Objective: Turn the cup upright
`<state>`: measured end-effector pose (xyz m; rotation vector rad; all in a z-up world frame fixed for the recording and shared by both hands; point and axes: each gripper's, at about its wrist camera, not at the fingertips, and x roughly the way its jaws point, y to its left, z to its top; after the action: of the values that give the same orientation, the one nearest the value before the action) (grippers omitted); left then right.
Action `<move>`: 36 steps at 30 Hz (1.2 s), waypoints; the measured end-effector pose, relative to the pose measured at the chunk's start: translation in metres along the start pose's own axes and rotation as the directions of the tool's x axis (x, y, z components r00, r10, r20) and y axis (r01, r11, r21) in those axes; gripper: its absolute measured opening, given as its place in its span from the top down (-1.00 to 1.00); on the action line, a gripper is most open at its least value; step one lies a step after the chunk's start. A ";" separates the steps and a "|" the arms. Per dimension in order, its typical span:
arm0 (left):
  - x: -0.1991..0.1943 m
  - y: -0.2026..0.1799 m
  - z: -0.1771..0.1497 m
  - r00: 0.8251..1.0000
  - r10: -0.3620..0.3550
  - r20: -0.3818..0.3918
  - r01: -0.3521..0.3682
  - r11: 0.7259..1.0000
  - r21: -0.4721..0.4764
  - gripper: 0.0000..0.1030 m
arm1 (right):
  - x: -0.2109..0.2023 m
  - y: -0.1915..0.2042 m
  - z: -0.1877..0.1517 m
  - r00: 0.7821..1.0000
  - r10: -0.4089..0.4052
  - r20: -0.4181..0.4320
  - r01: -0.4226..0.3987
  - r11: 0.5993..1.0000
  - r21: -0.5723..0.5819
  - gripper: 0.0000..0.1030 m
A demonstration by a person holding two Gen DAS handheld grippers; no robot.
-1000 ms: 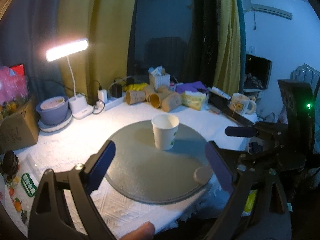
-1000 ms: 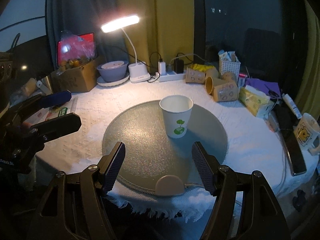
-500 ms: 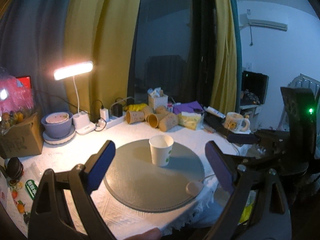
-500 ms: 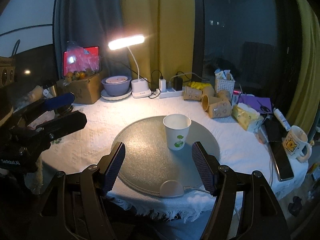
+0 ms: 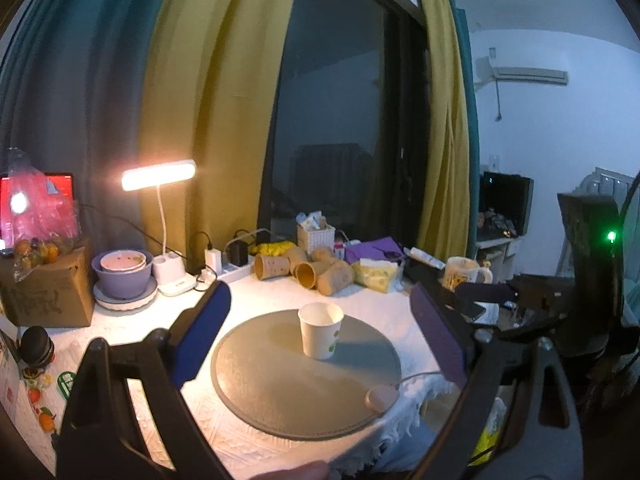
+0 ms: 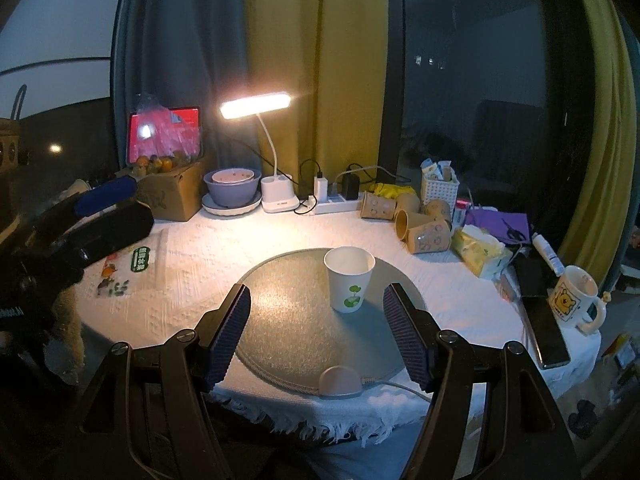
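Note:
A white paper cup (image 5: 321, 330) with a green print stands upright, mouth up, on a round grey mat (image 5: 280, 384). It also shows in the right wrist view (image 6: 349, 278), on the same mat (image 6: 288, 320). My left gripper (image 5: 320, 340) is open and empty, held back from the cup near the table's front. My right gripper (image 6: 318, 336) is open and empty too, well short of the cup. The left gripper shows at the left edge of the right wrist view (image 6: 108, 216); the right gripper shows at the right of the left wrist view (image 5: 486, 294).
A lit desk lamp (image 6: 256, 105), a purple bowl (image 6: 231, 190), a cardboard box (image 6: 170, 192) and a power strip (image 6: 334, 202) stand at the back. Brown cups (image 6: 416, 224), a tissue pack (image 6: 480, 250), a phone (image 6: 540, 316) and a mug (image 6: 574, 298) lie right.
Both grippers have drawn back and up from the table, so the cup and mat look smaller and farther. The cup has stayed upright in place.

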<state>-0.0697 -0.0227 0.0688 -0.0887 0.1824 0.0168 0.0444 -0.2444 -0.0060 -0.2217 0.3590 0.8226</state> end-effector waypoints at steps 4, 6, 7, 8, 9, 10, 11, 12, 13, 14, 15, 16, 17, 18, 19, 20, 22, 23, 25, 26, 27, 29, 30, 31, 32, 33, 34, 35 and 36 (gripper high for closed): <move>-0.001 0.001 0.000 1.000 0.004 0.000 -0.004 1.000 0.000 -0.79 | -0.001 0.003 0.002 1.000 -0.001 0.005 0.001 1.000 -0.011 -0.40; -0.002 0.001 0.000 1.000 0.004 -0.001 -0.004 1.000 0.000 -0.79 | -0.001 0.004 0.002 1.000 -0.001 0.004 0.001 1.000 -0.013 -0.40; -0.002 0.001 0.000 1.000 0.004 0.000 -0.004 1.000 0.000 -0.79 | -0.001 0.005 0.002 1.000 -0.001 0.004 0.001 1.000 -0.012 -0.40; -0.002 0.001 -0.001 1.000 0.005 0.001 -0.005 1.000 -0.002 -0.79 | -0.001 0.005 0.002 1.000 0.000 0.005 0.000 1.000 -0.012 -0.40; -0.002 0.001 -0.001 1.000 0.005 0.002 -0.005 1.000 -0.004 -0.79 | -0.002 0.005 0.002 1.000 0.001 0.006 -0.001 1.000 -0.012 -0.40; -0.002 0.002 -0.001 1.000 0.006 0.003 -0.006 1.000 -0.007 -0.79 | -0.001 0.005 0.002 1.000 0.000 0.005 0.000 1.000 -0.013 -0.40; -0.003 0.002 -0.002 1.000 0.006 0.004 -0.006 1.000 -0.009 -0.79 | -0.001 0.005 0.002 1.000 -0.001 0.004 0.001 1.000 -0.014 -0.40; -0.003 0.002 -0.002 1.000 0.006 0.003 -0.005 1.000 -0.009 -0.79 | -0.001 0.006 0.002 1.000 -0.001 0.005 0.001 1.000 -0.014 -0.40; -0.003 0.002 -0.002 1.000 0.004 0.001 -0.004 1.000 -0.009 -0.79 | -0.001 0.006 0.002 1.000 0.000 0.005 0.000 1.000 -0.014 -0.40; -0.003 0.002 -0.001 1.000 0.005 0.001 -0.005 1.000 -0.007 -0.79 | -0.001 0.006 0.002 1.000 0.000 0.005 0.000 1.000 -0.013 -0.40; -0.003 0.002 -0.002 1.000 0.004 0.001 -0.004 1.000 -0.007 -0.79 | -0.001 0.006 0.002 1.000 -0.001 0.005 0.001 1.000 -0.012 -0.40; -0.003 0.002 -0.002 1.000 0.004 0.001 -0.004 1.000 -0.006 -0.79 | 0.000 0.007 0.002 1.000 0.000 0.004 0.001 1.000 -0.011 -0.40; -0.003 0.002 -0.002 1.000 0.004 0.002 -0.004 1.000 -0.005 -0.79 | 0.000 0.007 0.002 1.000 -0.001 0.003 0.001 1.000 -0.012 -0.40; -0.003 0.001 -0.002 1.000 0.004 0.001 -0.004 1.000 -0.006 -0.79 | -0.001 0.006 0.002 1.000 -0.001 0.005 0.001 1.000 -0.013 -0.40; -0.004 0.001 -0.002 1.000 0.004 0.001 -0.004 1.000 -0.006 -0.79 | -0.001 0.006 0.002 1.000 -0.001 0.004 0.001 1.000 -0.013 -0.40; -0.003 0.001 -0.002 1.000 0.005 0.001 -0.005 1.000 -0.007 -0.79 | -0.001 0.006 0.002 1.000 -0.001 0.004 0.001 1.000 -0.012 -0.40; -0.003 0.001 -0.002 1.000 0.004 0.000 -0.004 1.000 -0.007 -0.79 | -0.001 0.007 0.001 1.000 0.000 0.003 0.000 1.000 -0.012 -0.40; -0.003 0.001 -0.002 1.000 0.005 0.000 -0.005 1.000 -0.007 -0.79 | -0.001 0.007 0.001 1.000 0.000 0.003 0.000 1.000 -0.013 -0.40; -0.004 0.001 -0.002 1.000 0.004 0.001 -0.004 1.000 -0.007 -0.79 | -0.001 0.007 0.001 1.000 0.000 0.003 0.000 1.000 -0.012 -0.40; -0.003 0.001 -0.002 1.000 0.004 0.000 -0.004 1.000 -0.007 -0.79 | -0.001 0.007 0.001 1.000 -0.002 0.004 0.002 1.000 -0.012 -0.40; -0.003 0.001 -0.002 1.000 0.004 -0.001 -0.004 1.000 -0.007 -0.79 | -0.001 0.007 0.001 1.000 -0.001 0.004 0.001 1.000 -0.012 -0.40; -0.003 0.000 -0.002 1.000 0.004 -0.001 -0.004 1.000 -0.007 -0.79 | -0.001 0.007 0.001 1.000 -0.002 0.003 0.002 1.000 -0.011 -0.40; -0.003 0.000 -0.002 1.000 0.004 0.000 -0.004 1.000 -0.007 -0.79 | -0.001 0.007 0.001 1.000 -0.002 0.002 0.002 1.000 -0.011 -0.40; -0.004 0.000 -0.002 1.000 0.004 0.000 -0.004 1.000 -0.007 -0.79 | -0.001 0.008 0.001 1.000 -0.002 0.000 0.002 1.000 -0.011 -0.40; -0.003 0.000 -0.002 1.000 0.003 0.000 -0.003 1.000 -0.007 -0.79 | -0.001 0.009 0.000 1.000 -0.001 0.000 0.001 1.000 -0.012 -0.40; -0.003 0.000 -0.002 1.000 0.005 0.000 -0.005 1.000 -0.007 -0.79 | -0.001 0.010 0.000 1.000 -0.001 0.001 0.001 1.000 -0.012 -0.40; -0.003 0.000 -0.002 1.000 0.005 -0.001 -0.005 1.000 -0.007 -0.79 | -0.001 0.010 0.000 1.000 -0.001 0.001 0.001 1.000 -0.012 -0.40; -0.003 0.001 -0.002 1.000 0.004 -0.002 -0.004 1.000 -0.008 -0.79 | 0.000 0.010 -0.001 1.000 -0.001 0.001 0.001 1.000 -0.011 -0.40; -0.003 0.001 -0.002 1.000 0.003 -0.002 -0.003 1.000 -0.008 -0.79 | 0.000 0.010 -0.001 1.000 -0.001 0.000 0.001 1.000 -0.012 -0.40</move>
<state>-0.0733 -0.0223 0.0678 -0.0962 0.1849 0.0209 0.0361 -0.2383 -0.0078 -0.2326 0.3542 0.8238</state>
